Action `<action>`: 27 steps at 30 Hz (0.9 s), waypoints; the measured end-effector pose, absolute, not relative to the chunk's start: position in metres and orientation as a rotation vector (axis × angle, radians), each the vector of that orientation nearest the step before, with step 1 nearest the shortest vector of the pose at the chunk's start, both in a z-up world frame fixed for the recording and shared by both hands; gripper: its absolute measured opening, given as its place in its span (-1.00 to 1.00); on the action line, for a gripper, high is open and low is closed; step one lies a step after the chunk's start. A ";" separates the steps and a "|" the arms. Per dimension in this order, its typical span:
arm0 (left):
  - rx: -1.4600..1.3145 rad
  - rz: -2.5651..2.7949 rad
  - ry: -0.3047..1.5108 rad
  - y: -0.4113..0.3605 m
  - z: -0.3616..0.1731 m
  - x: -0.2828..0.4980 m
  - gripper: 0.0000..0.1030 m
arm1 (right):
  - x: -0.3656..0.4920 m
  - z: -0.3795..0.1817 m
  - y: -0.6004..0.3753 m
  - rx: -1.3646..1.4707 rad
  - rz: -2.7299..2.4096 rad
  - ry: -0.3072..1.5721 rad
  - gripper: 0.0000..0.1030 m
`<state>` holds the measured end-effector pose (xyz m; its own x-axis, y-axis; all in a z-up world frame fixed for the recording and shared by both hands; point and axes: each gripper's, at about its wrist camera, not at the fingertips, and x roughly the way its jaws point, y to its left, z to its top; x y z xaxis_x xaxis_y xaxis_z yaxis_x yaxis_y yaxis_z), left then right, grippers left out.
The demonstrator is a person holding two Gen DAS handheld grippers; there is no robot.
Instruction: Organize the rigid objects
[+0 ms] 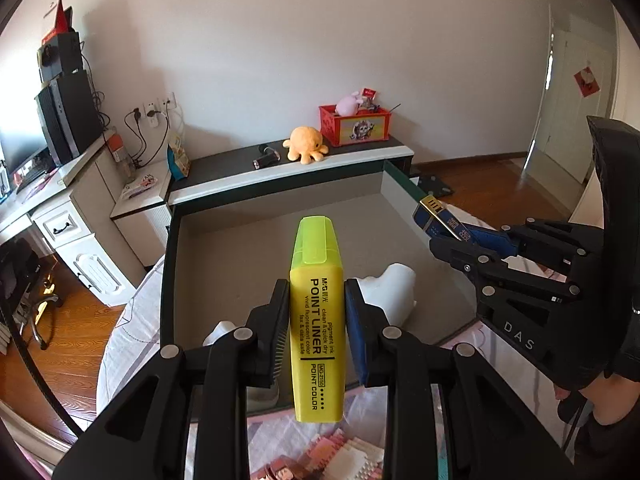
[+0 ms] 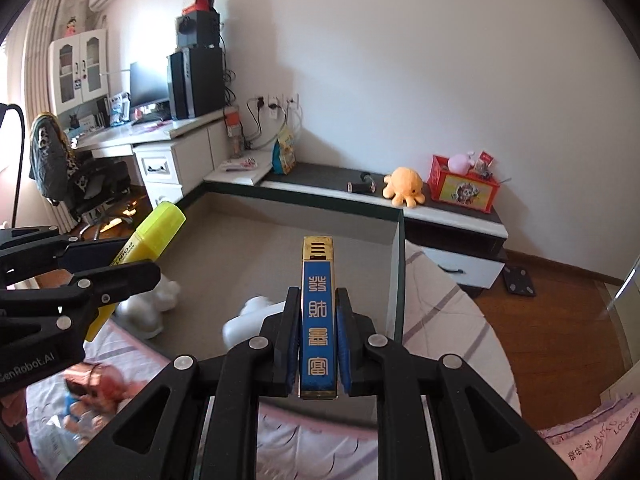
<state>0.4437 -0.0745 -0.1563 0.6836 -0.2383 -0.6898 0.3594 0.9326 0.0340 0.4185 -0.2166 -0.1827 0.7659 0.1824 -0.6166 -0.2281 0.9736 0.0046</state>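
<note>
Left gripper: jaws clamped on a yellow highlighter, one pad on each flat side, cap pointing away from the hand.
Highlighter: held up in the air over the glass tabletop — printed "POINT LINER" along its body; its lower end sticks out below the pads.
Right gripper: jaws closed tight on a slim blue box with gold ends and gold characters down its face.
Blue box: gripped by its long sides, its narrow gold end pointing away from the hand — lifted clear of the table.
The two grippers: side by side above the near part of the table, apart from each other; the left wrist view shows the right one off to its right with the box poking forward.
White figurines: standing on the glass below and between the grippers.
Far ledge: an orange plush octopus sits beside a red crate holding a pink toy.
Near edge: a patterned cloth under the table.
</note>
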 end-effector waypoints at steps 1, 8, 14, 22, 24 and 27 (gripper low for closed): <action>0.171 -0.328 0.775 -0.076 -0.164 0.452 -0.48 | 0.426 -0.189 -0.217 -0.074 0.219 0.680 -0.69; 0.190 -0.292 0.874 -0.081 -0.202 0.478 -0.47 | 0.455 -0.227 -0.218 -0.086 0.210 0.773 -0.69; 0.152 -0.265 0.858 -0.073 -0.197 0.472 -0.16 | 0.456 -0.230 -0.223 -0.072 0.188 0.771 -0.64; 0.127 -0.173 0.594 -0.043 -0.143 0.379 0.71 | 0.395 -0.180 -0.228 -0.029 0.130 0.613 0.55; 0.118 -0.114 0.504 -0.035 -0.127 0.344 0.88 | 0.364 -0.162 -0.227 -0.022 0.117 0.545 0.59; 0.100 -0.037 0.375 -0.024 -0.109 0.286 1.00 | 0.317 -0.138 -0.223 0.004 0.121 0.463 0.64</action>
